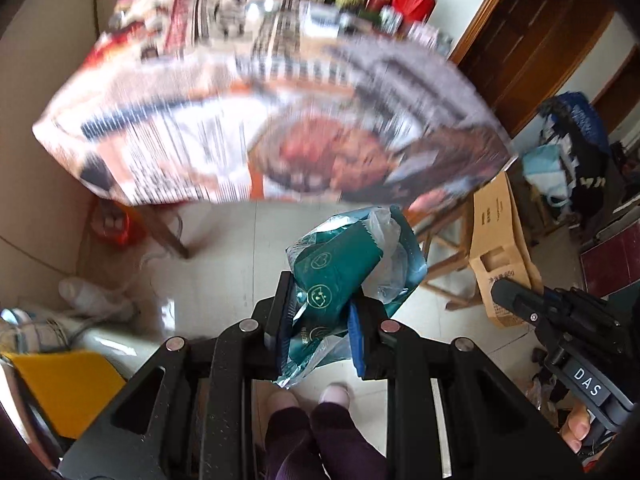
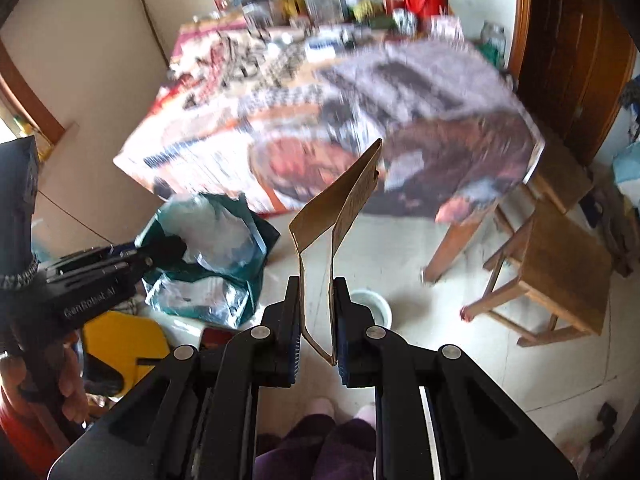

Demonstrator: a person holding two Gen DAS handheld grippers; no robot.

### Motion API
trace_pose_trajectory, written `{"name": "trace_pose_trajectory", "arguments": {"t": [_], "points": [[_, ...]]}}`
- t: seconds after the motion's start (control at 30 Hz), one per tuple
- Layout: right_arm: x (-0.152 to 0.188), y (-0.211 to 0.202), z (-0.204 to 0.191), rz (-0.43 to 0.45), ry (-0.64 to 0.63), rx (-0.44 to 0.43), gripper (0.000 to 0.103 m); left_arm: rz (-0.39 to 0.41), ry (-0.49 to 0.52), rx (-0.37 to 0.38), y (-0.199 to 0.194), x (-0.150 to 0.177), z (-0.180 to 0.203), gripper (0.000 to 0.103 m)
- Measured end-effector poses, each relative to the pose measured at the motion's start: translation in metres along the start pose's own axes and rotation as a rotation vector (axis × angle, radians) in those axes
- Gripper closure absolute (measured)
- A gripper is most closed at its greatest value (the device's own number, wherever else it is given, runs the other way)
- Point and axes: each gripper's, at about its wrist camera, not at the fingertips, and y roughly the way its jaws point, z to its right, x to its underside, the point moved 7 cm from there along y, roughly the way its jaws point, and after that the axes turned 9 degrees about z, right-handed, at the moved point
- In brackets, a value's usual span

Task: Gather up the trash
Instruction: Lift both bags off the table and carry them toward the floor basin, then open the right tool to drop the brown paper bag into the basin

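Your left gripper (image 1: 320, 320) jaws clench a crumpled green-and-clear plastic wrapper (image 1: 352, 264) and your right gripper (image 2: 318, 320) jaws pinch a folded brown cardboard scrap (image 2: 340, 208), both above the floor (image 2: 400, 248), where a loose pinch could drop either.

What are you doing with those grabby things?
A person is picking up trash with a gripper in each hand. The left gripper is shut on a crumpled green plastic wrapper. The right gripper is shut on a folded piece of brown cardboard. Both pieces are held up in the air over the tiled floor, in front of a cluttered table with a printed cover. The person's feet show below the grippers. Nothing has been dropped anywhere yet.
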Motion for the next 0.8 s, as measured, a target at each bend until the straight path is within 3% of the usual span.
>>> {"name": "trace_pose_trajectory", "arguments": {"t": [0.4, 0.8], "points": [[0.093, 0.153, 0.057, -0.173, 0.036, -0.028, 0.09, -0.194, -0.076, -0.061, 0.178, 0.107, -0.034, 0.079], [0.157, 0.28, 0.083, -0.235, 0.018, -0.05, 0.086, -0.25, -0.167, -0.128, 0.307, 0.185, -0.092, 0.079]]}}
